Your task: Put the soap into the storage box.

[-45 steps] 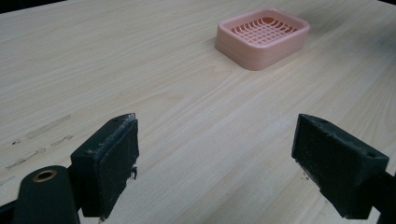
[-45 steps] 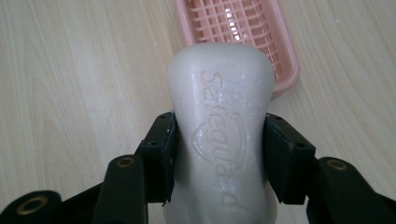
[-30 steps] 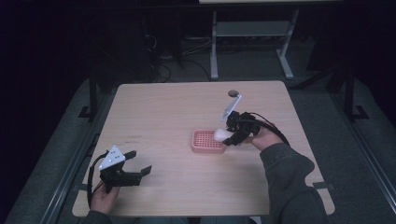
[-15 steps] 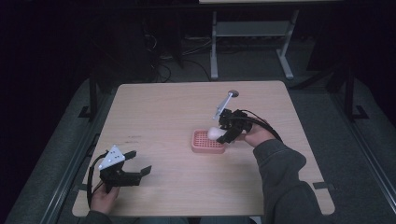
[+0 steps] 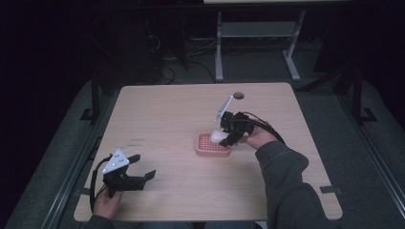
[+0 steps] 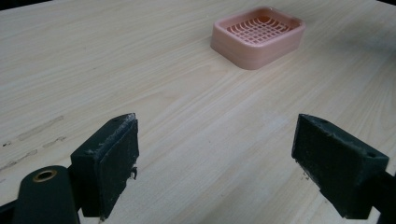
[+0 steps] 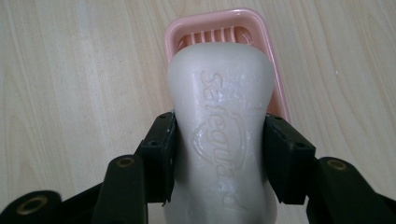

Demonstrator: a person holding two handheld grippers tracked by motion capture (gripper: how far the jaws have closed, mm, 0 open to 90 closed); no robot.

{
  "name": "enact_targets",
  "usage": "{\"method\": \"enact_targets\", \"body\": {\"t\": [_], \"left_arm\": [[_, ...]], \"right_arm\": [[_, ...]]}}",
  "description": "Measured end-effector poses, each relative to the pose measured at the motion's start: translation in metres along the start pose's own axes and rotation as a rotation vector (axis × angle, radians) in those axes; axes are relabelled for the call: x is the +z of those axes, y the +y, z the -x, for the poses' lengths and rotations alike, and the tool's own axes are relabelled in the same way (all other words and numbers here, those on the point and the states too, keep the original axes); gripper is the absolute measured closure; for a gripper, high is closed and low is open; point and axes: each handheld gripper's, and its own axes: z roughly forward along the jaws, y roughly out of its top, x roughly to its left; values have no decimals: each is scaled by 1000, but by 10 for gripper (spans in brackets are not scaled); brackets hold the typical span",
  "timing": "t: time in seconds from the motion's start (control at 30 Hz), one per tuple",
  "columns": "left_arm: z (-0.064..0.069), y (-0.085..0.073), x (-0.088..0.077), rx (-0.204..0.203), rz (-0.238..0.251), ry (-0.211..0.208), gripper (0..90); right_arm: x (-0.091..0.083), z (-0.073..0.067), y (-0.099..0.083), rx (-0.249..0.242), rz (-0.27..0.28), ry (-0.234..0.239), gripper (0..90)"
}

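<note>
A white, waisted bar of soap (image 7: 219, 135) stamped "Safeguard" hung just above a pink plastic soap dish with a slotted grid floor (image 7: 273, 60); whether they touched could not be told. The right gripper (image 7: 219, 158) pinched the bar at its narrow middle, jaws pressed against both sides. The dish sat right of centre on the pale wooden table (image 5: 167, 114). Well apart, near the front left corner, the left gripper (image 6: 215, 158) rested low over bare wood, jaws spread wide, holding nothing.
</note>
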Motion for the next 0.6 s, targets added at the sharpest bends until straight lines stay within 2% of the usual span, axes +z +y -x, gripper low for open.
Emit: {"method": "enact_targets", "body": {"t": [0.3,0.6], "left_arm": [[0,0,0,-3,2,0,145],[0,0,1,-7,5,0,144]], "right_arm": [[5,2,12,-13,-3,18,485],[20,4,21,-24,-24,32,485]]}}
